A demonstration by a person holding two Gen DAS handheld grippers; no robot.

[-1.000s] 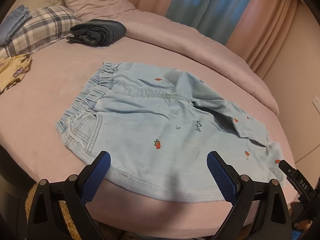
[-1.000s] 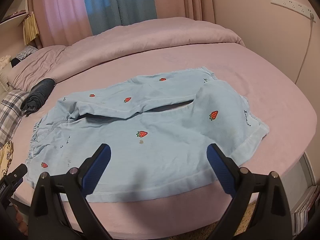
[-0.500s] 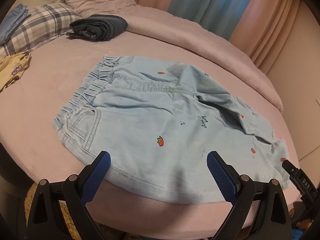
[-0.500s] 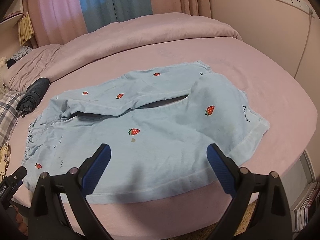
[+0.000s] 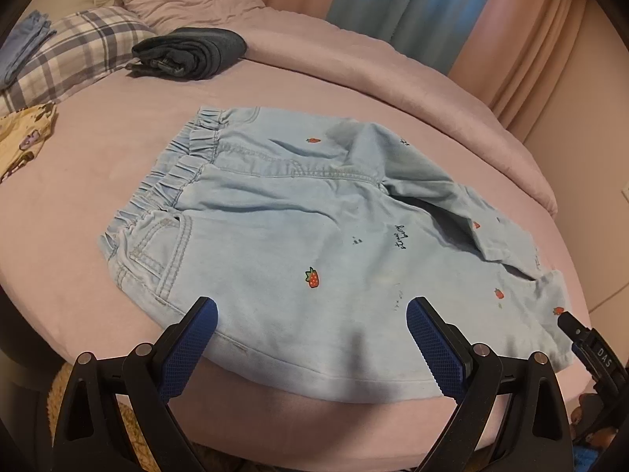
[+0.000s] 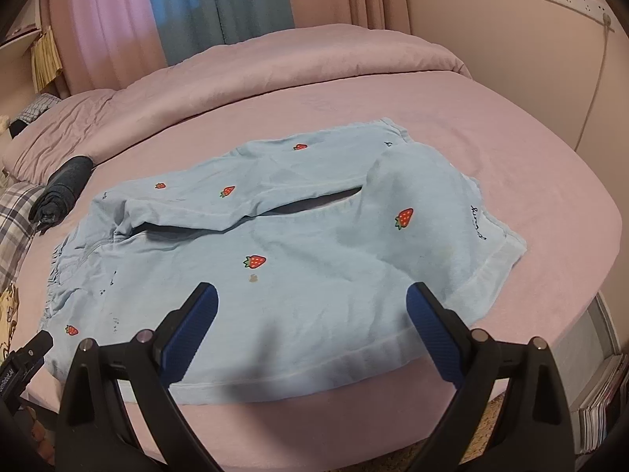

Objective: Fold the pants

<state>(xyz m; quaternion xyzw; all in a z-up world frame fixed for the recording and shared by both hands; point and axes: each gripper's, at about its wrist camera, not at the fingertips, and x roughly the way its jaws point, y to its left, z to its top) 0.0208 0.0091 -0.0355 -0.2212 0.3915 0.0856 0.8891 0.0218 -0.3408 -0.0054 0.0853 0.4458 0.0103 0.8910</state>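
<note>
Light blue pants [image 5: 283, 236] with red strawberry prints lie spread on the pink bed, waistband to the left, legs to the right; the far leg is partly folded over. They also show in the right wrist view [image 6: 298, 259]. My left gripper [image 5: 312, 326] is open and empty, hovering over the pants' near edge by the hip. My right gripper [image 6: 312, 314] is open and empty over the near leg's edge. The right gripper's tip [image 5: 589, 346] shows at the left view's right edge.
A folded dark garment [image 5: 188, 53] lies at the back left. A plaid pillow [image 5: 74, 55] and a yellow printed cloth [image 5: 23, 137] are at far left. A rolled pink duvet [image 6: 275, 67] lines the far side. The bed edge [image 6: 354, 417] is just below the grippers.
Both grippers have moved slightly forward and up over the pants, so the pants sit a little lower and nearer in both views. The pants have not moved. Both grippers stay open.
</note>
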